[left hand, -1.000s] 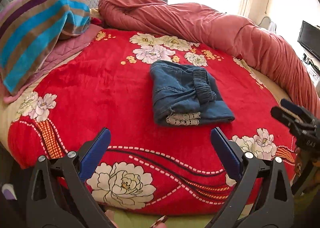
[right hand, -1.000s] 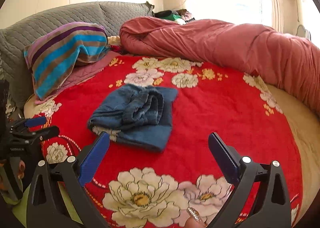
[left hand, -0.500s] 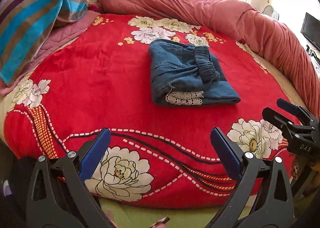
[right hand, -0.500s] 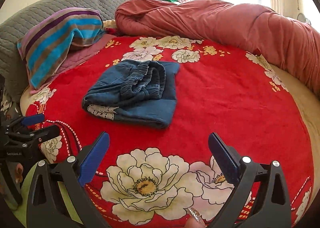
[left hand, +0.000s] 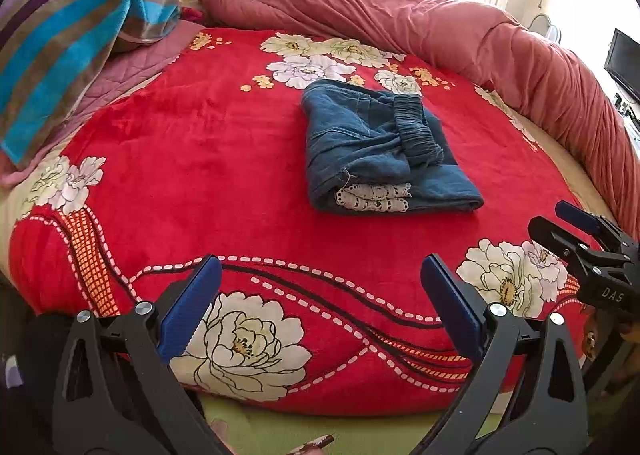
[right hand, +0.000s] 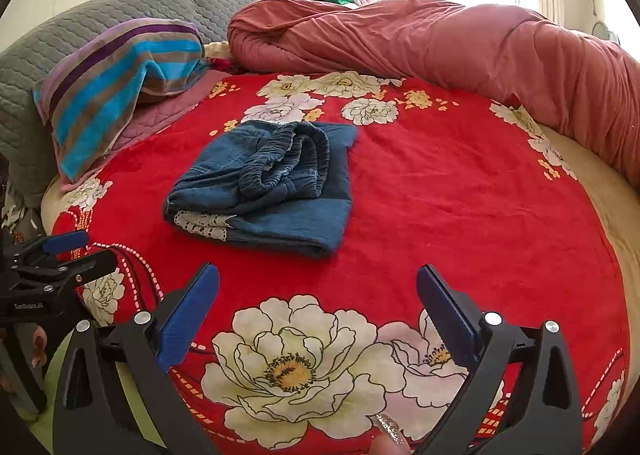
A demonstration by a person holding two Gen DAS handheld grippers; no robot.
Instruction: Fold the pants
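Blue denim pants (left hand: 376, 151) (right hand: 272, 183) lie folded in a compact stack on the red flowered blanket (left hand: 192, 159) (right hand: 460, 195), elastic waistband on top and white lace hems showing at the near edge. My left gripper (left hand: 320, 287) is open near the bed's front edge, well short of the pants, holding nothing. My right gripper (right hand: 318, 291) is open too, empty, in front of the pants and to their right. In the left wrist view the right gripper (left hand: 568, 223) shows at the right edge; in the right wrist view the left gripper (right hand: 72, 251) shows at the left edge.
A rolled pink-red duvet (left hand: 400, 15) (right hand: 440, 39) runs along the far and right side of the bed. A striped towel (left hand: 68, 39) (right hand: 120, 75) lies over a pillow at the left, before a grey quilted headboard (right hand: 100, 11). A dark screen (left hand: 624, 59) stands at far right.
Both grippers have shifted slightly along the bed's front edge, so the views tilted down and back up. The folded pants have not moved. Both grippers stayed open.
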